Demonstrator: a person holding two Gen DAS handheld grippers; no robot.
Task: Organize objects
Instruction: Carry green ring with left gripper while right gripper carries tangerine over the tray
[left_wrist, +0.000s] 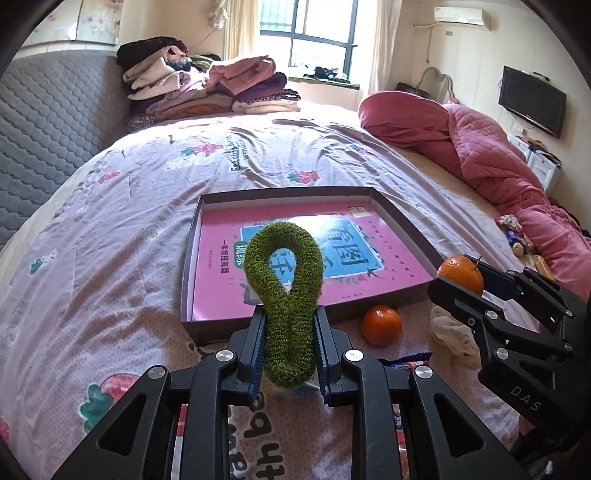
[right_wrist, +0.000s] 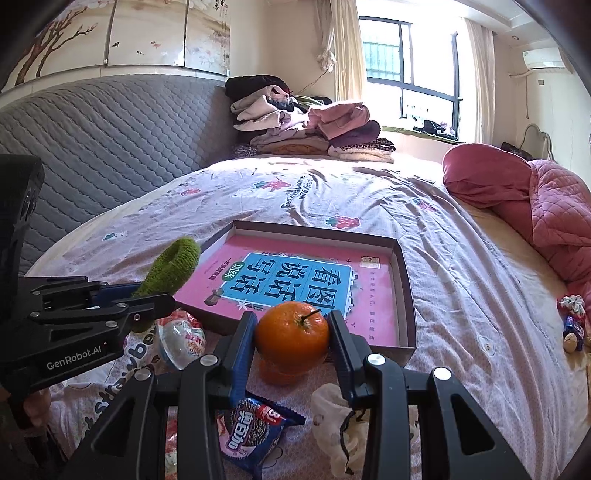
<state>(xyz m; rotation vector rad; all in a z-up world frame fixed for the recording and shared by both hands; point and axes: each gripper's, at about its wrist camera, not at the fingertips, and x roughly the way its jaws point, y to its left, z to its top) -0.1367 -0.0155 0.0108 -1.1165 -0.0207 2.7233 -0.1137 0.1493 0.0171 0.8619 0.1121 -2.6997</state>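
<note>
On a bed under a strawberry-print sheet: at left, left gripper clenched on a green knitted loop, lifted off the sheet just short of the near edge of a shallow cardboard tray. Inside the tray, lying flat, a pink workbook with a blue title panel. Beside the tray's near edge, on the sheet, a plastic-wrapped toy egg, a second orange, a blue cookie packet and a crumpled cream cloth. At right, right gripper grasping a stemmed orange, held above the sheet near the tray's near right corner. Along the bed's right edge, a bunched pink quilt.
</note>
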